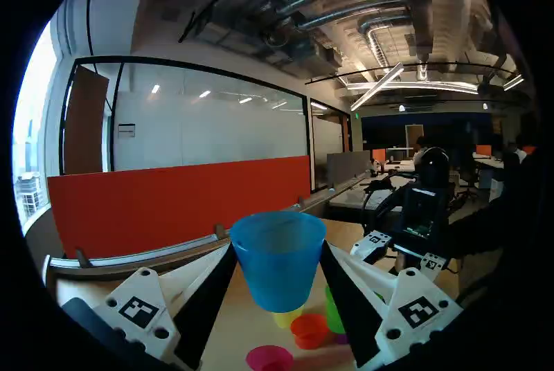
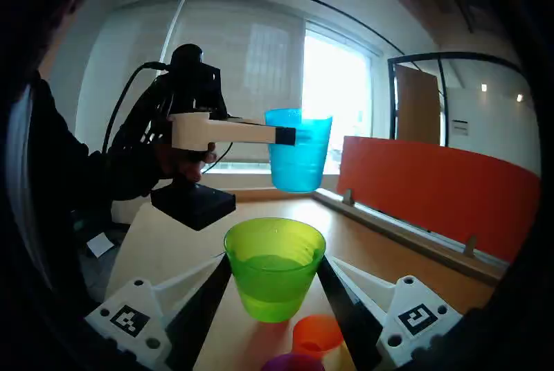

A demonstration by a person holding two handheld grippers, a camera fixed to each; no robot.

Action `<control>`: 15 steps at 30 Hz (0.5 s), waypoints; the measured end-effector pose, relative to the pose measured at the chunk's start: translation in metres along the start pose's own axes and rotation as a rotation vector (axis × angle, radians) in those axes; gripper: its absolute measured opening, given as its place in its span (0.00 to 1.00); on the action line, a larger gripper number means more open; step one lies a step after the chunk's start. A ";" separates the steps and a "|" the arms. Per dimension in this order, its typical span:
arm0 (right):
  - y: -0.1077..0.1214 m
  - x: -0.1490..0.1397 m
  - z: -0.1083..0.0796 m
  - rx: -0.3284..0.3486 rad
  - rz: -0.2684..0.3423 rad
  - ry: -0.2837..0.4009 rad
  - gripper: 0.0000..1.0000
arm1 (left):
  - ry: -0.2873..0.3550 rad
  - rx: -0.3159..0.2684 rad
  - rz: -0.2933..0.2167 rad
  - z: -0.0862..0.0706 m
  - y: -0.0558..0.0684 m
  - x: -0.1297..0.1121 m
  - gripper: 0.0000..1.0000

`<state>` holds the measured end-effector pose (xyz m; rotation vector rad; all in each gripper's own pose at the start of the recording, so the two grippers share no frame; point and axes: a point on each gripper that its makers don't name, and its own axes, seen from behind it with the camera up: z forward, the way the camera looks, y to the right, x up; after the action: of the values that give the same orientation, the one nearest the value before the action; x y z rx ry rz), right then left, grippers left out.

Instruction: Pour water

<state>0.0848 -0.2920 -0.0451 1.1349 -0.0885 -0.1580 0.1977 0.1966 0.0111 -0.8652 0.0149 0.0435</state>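
- Room: open office. Exposed ducts point(image 1: 346, 4) run across the ceiling, and there is one bright window point(image 2: 336, 87) beyond the table's far edge.
- One orange partition point(image 1: 180, 198) stands along a side edge of the table.
- One pale wooden table point(image 2: 388, 232).
- Two grippers. The left gripper point(image 1: 278, 250) is clamped on the blue cup point(image 1: 278, 277), a finger pressed to each side. The right gripper point(image 2: 275, 261) is clamped the same way on the green cup point(image 2: 275, 291). A hand point(image 2: 181, 160) carries the left gripper.
- Two held cups, both upright and in the air over the table. The blue one is toward the far edge, and I cannot tell its contents. The green one shows liquid partway up its wall.
- Small cups on the tabletop: the left gripper view gives three, the yellow cup point(image 1: 287, 317), the orange cup point(image 1: 309, 329) and the pink cup point(image 1: 269, 357). The right gripper view gives the orange cup and a purple cup point(image 2: 292, 363), just below the green cup.
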 end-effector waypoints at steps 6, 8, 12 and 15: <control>-0.002 0.001 -0.002 0.003 -0.001 -0.002 0.88 | -0.011 0.009 0.006 -0.002 -0.003 -0.008 0.83; -0.003 0.001 -0.002 0.006 -0.002 -0.004 0.89 | -0.015 0.007 0.007 -0.003 -0.003 -0.009 0.83; -0.005 0.000 -0.004 0.010 0.001 -0.010 0.89 | -0.036 0.010 0.009 -0.006 -0.004 -0.016 0.83; -0.006 0.000 -0.006 0.012 0.004 -0.013 0.89 | -0.052 0.010 0.007 -0.008 -0.003 -0.022 0.83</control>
<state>0.0856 -0.2889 -0.0531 1.1461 -0.1039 -0.1614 0.1758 0.1873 0.0088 -0.8535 -0.0307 0.0725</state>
